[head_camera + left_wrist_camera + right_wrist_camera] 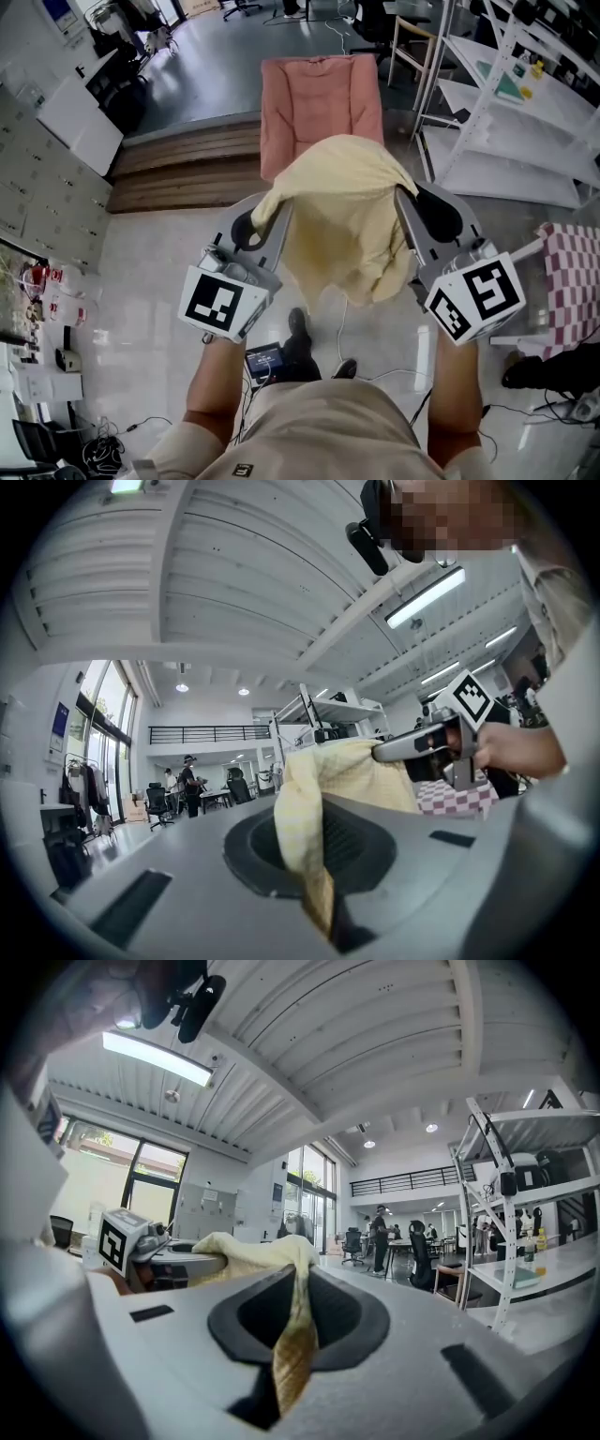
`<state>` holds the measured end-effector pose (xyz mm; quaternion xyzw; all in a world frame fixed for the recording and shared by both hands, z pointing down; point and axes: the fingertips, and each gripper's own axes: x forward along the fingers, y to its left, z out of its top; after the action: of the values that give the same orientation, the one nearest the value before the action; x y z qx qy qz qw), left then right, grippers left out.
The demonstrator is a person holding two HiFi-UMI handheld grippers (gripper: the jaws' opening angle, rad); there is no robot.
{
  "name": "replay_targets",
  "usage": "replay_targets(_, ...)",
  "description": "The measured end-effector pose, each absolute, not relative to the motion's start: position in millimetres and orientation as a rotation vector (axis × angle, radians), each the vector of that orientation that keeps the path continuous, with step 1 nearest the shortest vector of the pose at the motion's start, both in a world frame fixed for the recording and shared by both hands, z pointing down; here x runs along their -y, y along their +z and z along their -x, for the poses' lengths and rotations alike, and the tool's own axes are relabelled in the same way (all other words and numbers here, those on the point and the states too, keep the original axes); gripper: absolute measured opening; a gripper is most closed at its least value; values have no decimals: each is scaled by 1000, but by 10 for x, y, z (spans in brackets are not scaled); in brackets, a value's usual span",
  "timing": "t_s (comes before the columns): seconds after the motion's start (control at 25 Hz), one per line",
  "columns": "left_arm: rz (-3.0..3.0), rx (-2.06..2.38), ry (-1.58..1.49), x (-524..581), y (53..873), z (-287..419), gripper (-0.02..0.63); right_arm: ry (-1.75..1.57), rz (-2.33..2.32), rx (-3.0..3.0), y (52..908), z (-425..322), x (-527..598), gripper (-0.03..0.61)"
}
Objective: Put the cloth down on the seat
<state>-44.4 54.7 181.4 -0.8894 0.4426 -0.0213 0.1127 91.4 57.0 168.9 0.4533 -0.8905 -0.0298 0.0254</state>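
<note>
Pinching the yellow cloth (342, 220), left gripper (266, 208) and right gripper (405, 199) fingers clamp shut (pink seat (319, 103) beyond).

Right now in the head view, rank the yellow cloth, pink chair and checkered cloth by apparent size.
1. Yellow cloth, though it hangs nearest the camera.
2. Pink chair, partly hidden behind it.
3. Checkered cloth, cut by the frame edge.

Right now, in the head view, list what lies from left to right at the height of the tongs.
left tongs → yellow cloth → right tongs → checked fabric
</note>
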Motion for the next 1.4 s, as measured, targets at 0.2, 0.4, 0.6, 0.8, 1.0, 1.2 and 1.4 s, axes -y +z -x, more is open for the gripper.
replay_targets(0.2,2661,-1225,-18,114,1912,481,9,-98,-1464,2685,1797,-866,-41,28)
replay_targets(0.4,2719,-1102,37,889,1892,528,9,-92,-1569,2596,1816,-791,604,28)
replay_targets(0.6,2762,-1033,47,1522,1889,666,9,-83,-1622,2541,1771,-634,1151,28)
replay_targets(0.8,2823,-975,10,1981,2006,700,9,-89,-1669,2490,1750,-591,1613,28)
replay_targets(1.0,2839,-937,-5,2338,2065,783,9,-100,-1696,2459,1767,-533,2005,28)
replay_targets(1.2,2844,-938,35,2613,2063,968,9,-125,-1703,2445,1756,-368,2351,28)
replay_targets(1.4,2826,-963,69,2863,1998,1202,9,-166,-1683,2443,1671,-141,2650,28)
